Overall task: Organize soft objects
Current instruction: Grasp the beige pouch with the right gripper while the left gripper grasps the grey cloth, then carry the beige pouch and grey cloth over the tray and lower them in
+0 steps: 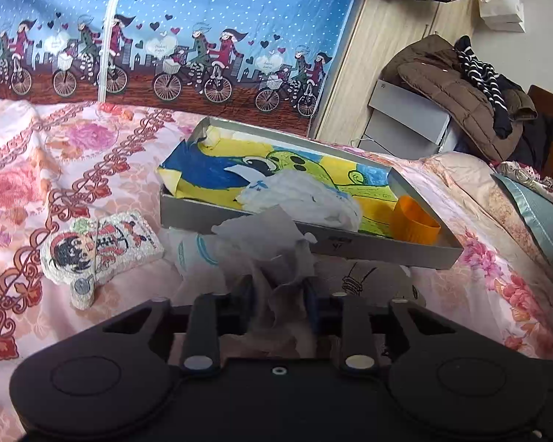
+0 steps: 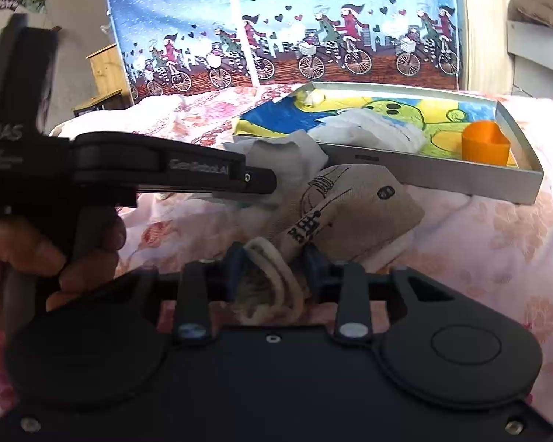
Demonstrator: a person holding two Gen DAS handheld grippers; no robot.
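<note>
My left gripper (image 1: 276, 291) pinches a crumpled grey cloth (image 1: 265, 235) that bunches up between its jaws, just in front of the near wall of the grey tray (image 1: 387, 254) on the flowered bedspread (image 1: 92, 154). My right gripper (image 2: 274, 269) is clamped on the cream cord loops (image 2: 276, 276) of a beige drawstring pouch (image 2: 343, 210), which lies on the bed beside that cloth and against the tray. Inside the tray sit a white bundle (image 1: 306, 199) and an orange cup (image 1: 416, 221) on a bright drawing, and a small printed pillow (image 1: 99, 246) lies to the left.
</note>
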